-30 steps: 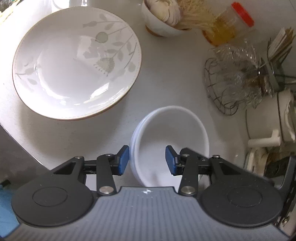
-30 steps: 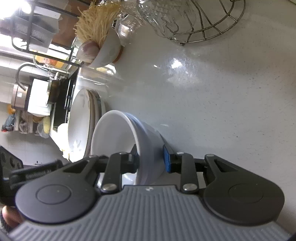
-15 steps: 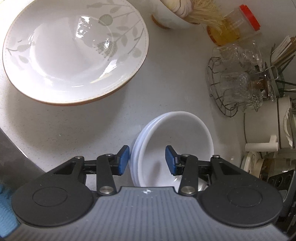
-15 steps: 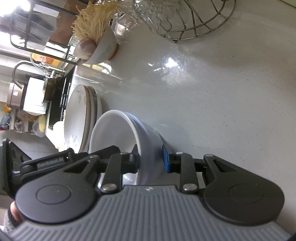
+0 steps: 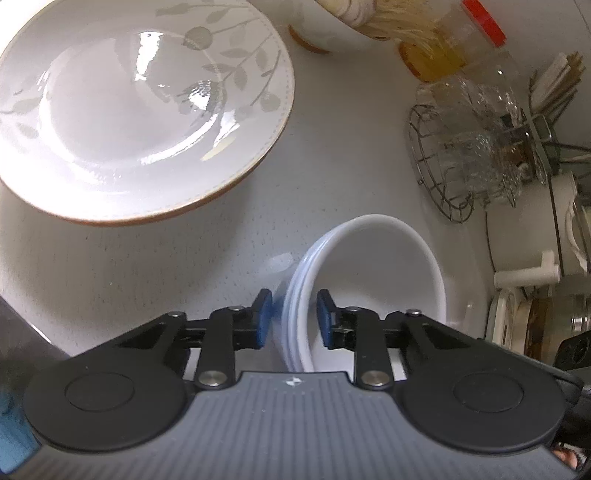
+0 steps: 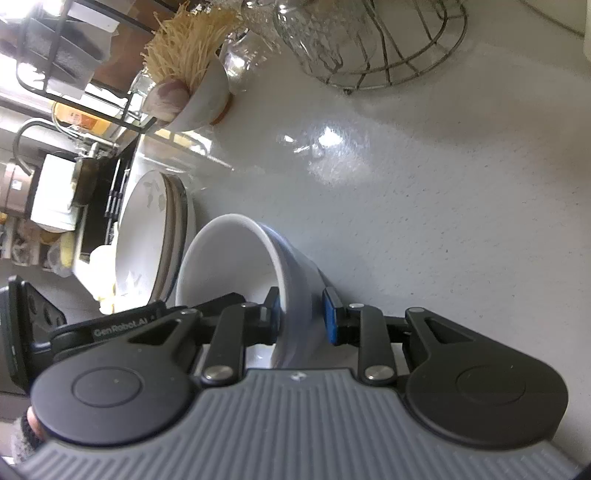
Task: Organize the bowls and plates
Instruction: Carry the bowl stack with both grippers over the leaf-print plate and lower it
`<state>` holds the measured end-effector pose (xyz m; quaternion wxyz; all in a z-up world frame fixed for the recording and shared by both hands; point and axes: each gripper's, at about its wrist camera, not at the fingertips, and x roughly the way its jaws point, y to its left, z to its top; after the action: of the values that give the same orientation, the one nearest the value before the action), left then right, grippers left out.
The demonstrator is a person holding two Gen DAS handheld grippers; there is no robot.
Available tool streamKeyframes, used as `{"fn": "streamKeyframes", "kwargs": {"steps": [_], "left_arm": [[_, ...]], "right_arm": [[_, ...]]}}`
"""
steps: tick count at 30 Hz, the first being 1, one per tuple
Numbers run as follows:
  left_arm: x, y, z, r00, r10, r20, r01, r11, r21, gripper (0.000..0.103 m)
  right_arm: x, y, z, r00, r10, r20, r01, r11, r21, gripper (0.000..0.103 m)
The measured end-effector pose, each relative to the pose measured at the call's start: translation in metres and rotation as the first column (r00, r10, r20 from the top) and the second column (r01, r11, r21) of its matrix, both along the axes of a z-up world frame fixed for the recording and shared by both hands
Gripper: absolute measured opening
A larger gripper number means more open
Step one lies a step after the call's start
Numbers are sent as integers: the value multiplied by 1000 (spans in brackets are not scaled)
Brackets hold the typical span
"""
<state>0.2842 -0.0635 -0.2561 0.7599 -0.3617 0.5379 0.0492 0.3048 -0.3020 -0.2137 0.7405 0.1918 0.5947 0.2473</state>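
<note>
A stack of plain white bowls [image 5: 373,284] sits on the grey counter. My left gripper [image 5: 293,323] straddles its near rim, open, with gaps on both sides of the rim. My right gripper [image 6: 301,317] straddles the stack's [image 6: 236,266] wall from the other side; its pads stand a little apart from the wall, so it looks open. A large white plate with a grey leaf pattern [image 5: 136,107] lies at the far left; in the right wrist view it shows as a stack of plates [image 6: 147,236] beside the bowls.
A bowl of garlic and dry noodles [image 5: 351,22] and a red-lidded jar [image 5: 454,48] stand at the back. A wire basket of glasses [image 5: 476,147] stands right, also in the right wrist view [image 6: 369,40]. Appliances sit at the far right [image 5: 554,258].
My left gripper has moved forward so its fingers now straddle the bowls' rim. My right gripper's fingers have loosened off the bowl wall. The stack has barely moved.
</note>
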Motion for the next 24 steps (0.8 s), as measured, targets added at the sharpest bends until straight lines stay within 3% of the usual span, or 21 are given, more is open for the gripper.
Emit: {"fn": "streamKeyframes", "kwargs": {"steps": [9, 24], "left_arm": [[4, 7, 9, 994, -105, -1, 105, 994, -2, 28], [10, 27, 73, 969, -237, 63, 234, 971, 51, 28]], "right_arm": [[-15, 6, 17, 998, -60, 32, 61, 998, -35, 27], [-34, 20, 67, 984, -155, 89, 155, 988, 9, 27]]}}
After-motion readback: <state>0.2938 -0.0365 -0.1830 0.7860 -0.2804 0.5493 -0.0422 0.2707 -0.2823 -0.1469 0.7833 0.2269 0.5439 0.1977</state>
